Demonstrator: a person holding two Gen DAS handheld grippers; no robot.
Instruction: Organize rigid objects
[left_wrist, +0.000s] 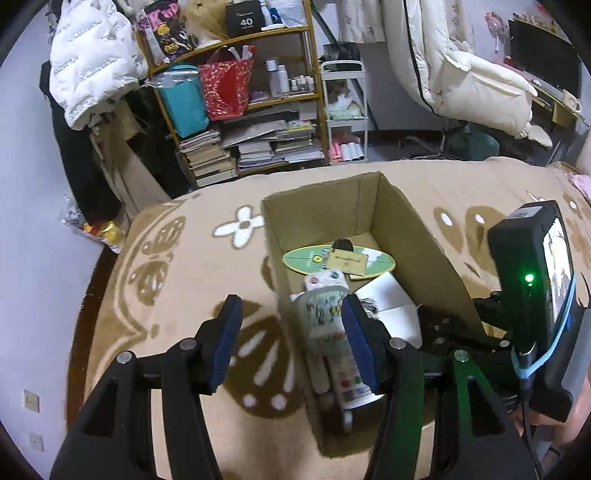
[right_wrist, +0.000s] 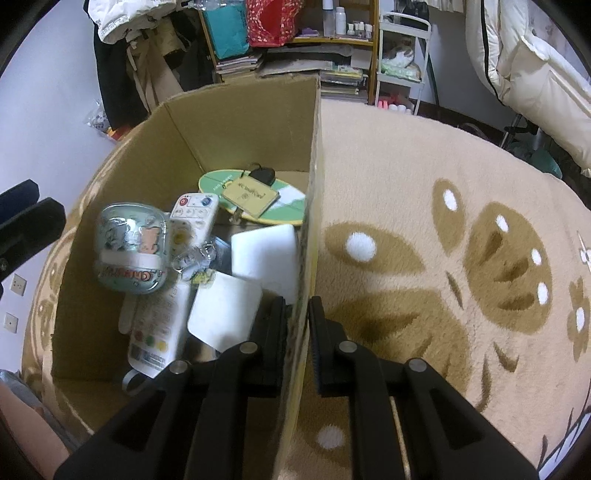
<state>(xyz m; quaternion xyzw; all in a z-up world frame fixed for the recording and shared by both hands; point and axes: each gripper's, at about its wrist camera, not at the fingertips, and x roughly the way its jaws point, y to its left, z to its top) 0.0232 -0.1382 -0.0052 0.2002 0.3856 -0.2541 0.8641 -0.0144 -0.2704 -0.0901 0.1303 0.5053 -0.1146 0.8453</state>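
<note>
Right tongs (right_wrist: 298, 332) are nearly closed, pinching the right-hand wall of an open cardboard box (right_wrist: 236, 122) near its close corner, one finger inside the box and one outside over the blanket. Left tongs (left_wrist: 291, 343) stand wide open and hold nothing; the left finger (left_wrist: 226, 343) hangs over the blanket outside the box's left wall, and the right finger (left_wrist: 356, 347) hangs over the inside of the box.

Largest first: a tan blanket (right_wrist: 461, 258) with brown and white flower shapes covers the surface, and the box sits on it. Inside the box, at the far end, lies a flat green oval card (right_wrist: 255, 206) with a small tan card on top. Nearer are two white rectangular blocks (right_wrist: 264, 254), a long white remote (right_wrist: 168, 302) lying with its long axis running from the near end toward the far end, and a rounded clear case with cartoon pictures (right_wrist: 131, 251) that looks blurred and leans on the remote by the left wall.

Judging from this, the open left tongs are the nearer to the case, which lies just ahead between the fingers, while the right tongs seem to steady the box
</note>
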